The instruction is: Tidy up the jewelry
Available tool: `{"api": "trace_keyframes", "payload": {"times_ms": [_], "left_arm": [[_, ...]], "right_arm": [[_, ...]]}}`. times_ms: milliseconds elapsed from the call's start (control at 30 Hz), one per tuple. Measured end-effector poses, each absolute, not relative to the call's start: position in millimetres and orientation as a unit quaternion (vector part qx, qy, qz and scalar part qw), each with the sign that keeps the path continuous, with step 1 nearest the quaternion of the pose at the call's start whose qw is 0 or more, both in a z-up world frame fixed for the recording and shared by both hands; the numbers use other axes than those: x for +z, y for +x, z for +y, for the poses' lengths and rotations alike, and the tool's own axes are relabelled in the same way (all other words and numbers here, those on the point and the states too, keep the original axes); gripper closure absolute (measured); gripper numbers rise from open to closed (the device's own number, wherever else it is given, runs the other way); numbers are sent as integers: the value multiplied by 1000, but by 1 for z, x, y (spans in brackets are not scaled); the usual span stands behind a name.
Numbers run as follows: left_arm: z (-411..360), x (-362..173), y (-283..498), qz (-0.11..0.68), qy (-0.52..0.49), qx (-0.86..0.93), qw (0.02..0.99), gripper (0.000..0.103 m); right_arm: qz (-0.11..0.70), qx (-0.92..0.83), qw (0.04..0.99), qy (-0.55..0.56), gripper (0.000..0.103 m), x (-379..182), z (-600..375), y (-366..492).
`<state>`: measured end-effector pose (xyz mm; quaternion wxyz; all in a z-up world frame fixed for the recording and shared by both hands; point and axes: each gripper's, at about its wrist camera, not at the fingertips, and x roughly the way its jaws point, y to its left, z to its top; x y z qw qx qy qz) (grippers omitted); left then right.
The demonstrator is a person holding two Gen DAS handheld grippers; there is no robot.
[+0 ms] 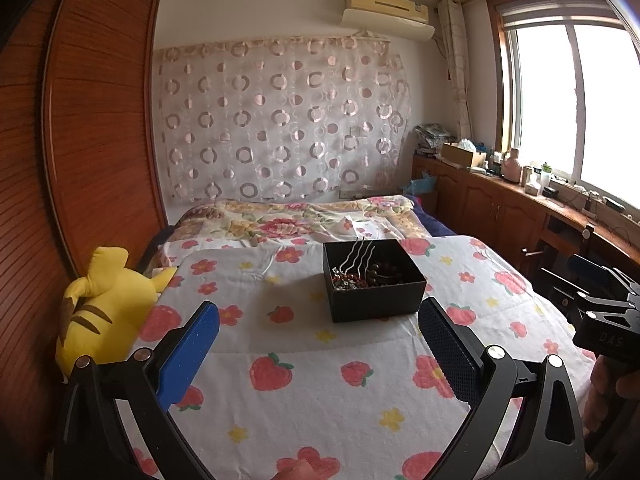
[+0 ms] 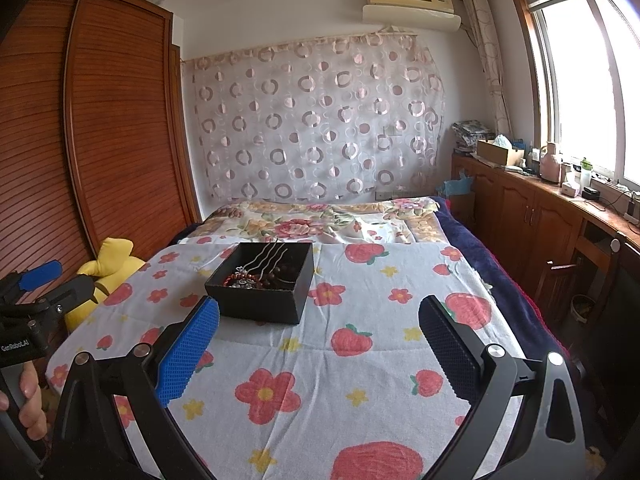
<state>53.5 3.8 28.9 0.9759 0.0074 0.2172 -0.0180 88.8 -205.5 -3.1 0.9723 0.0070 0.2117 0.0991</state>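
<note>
A black open box sits on the strawberry-print bedspread. Inside it lie dark bead strings, a red and silver tangle and wavy silver hairpins leaning on the far wall. My left gripper hovers open just short of the box, nothing between its fingers. My right gripper is open too, with the box ahead and to the left, beside its blue pad.
A yellow plush toy lies at the bed's left edge against the wooden wardrobe. A floral quilt covers the bed's far end. Wooden cabinets with clutter run under the window on the right.
</note>
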Motion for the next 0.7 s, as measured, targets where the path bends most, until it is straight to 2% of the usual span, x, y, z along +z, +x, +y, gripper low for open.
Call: {"api": "trace_keyframes", "payload": {"times_ms": [700], "left_arm": [[5,28,54,219,7,-17,976,7]], "right_arm": [[212,100,972,9,2,-4,-206,88]]}}
